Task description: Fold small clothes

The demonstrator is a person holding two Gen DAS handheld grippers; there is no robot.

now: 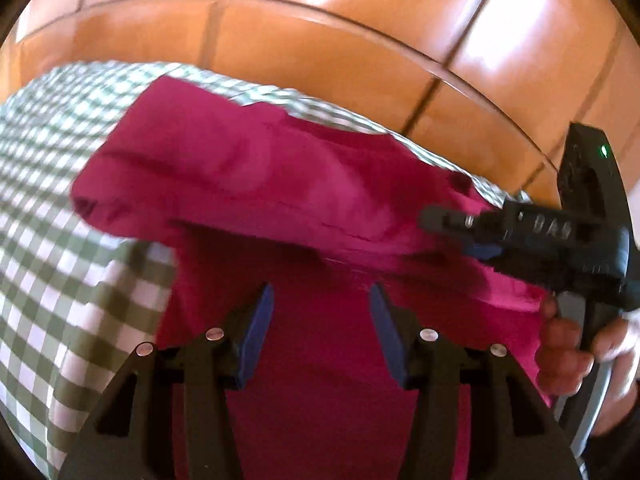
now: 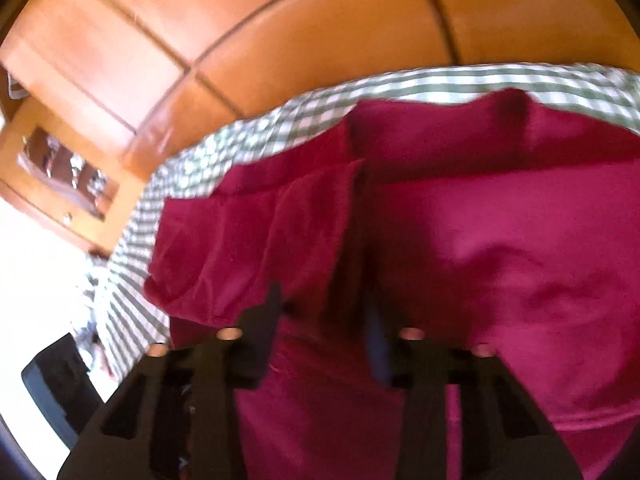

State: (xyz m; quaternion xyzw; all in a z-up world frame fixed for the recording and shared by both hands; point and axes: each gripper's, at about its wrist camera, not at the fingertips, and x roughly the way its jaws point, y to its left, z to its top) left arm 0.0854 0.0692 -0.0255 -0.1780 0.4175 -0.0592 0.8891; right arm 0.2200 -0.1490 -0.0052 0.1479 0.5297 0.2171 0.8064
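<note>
A magenta garment (image 1: 260,176) lies on a green-and-white checked tablecloth (image 1: 60,240), with a folded part bulging across its far side. My left gripper (image 1: 322,316) hangs open just above the garment's near part, with nothing between its blue pads. My right gripper (image 1: 460,232) comes in from the right over the garment's fold, and a person's hand (image 1: 564,344) holds its handle. In the right wrist view, the right gripper (image 2: 324,328) has its fingers apart over the garment (image 2: 480,240), where a dark crease runs between them. That view is blurred.
The table's far edge, covered by the tablecloth (image 2: 248,140), drops to an orange tiled floor (image 1: 320,60). A wooden cabinet with a glass front (image 2: 68,168) stands at the left. A black object (image 2: 52,380) sits low by the table's left side.
</note>
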